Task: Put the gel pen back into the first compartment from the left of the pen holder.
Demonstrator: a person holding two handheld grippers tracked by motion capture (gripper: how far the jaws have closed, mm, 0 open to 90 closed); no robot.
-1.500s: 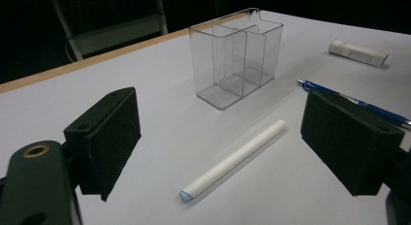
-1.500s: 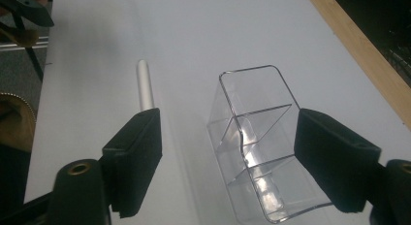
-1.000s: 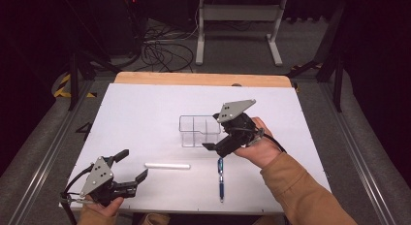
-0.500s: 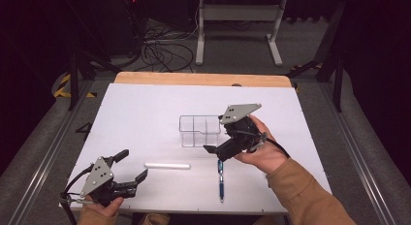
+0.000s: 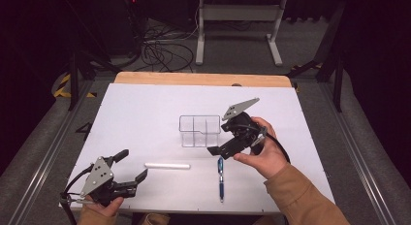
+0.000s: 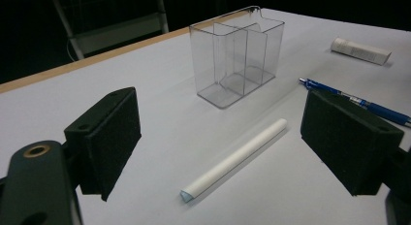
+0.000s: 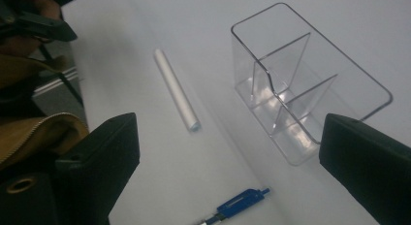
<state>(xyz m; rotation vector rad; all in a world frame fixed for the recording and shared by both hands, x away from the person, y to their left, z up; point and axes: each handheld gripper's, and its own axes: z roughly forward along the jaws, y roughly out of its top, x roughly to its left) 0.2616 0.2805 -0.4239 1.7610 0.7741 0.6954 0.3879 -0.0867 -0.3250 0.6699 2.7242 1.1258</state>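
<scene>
A clear plastic organizer (image 5: 199, 130) with several compartments stands mid-table, and its compartments look empty (image 7: 310, 84) (image 6: 237, 53). In front of it lie a white stick (image 5: 167, 165) (image 6: 235, 159) (image 7: 175, 89) and a blue pen (image 5: 221, 179) (image 6: 358, 104) (image 7: 240, 201). My left gripper (image 5: 133, 165) (image 6: 218, 104) rests at the near left corner, open, aimed at the stick with nothing between its jaws. A hand holds my right gripper (image 5: 218, 145) (image 7: 228, 128) above the pen's far end, just right of the organizer. It is open and holds nothing.
The white tabletop (image 5: 145, 113) has a wooden strip (image 5: 194, 78) along its far edge. A short white cylinder (image 6: 361, 50) lies beyond the pen. Cables (image 5: 165, 53) and a desk frame (image 5: 237, 21) sit on the floor behind the table.
</scene>
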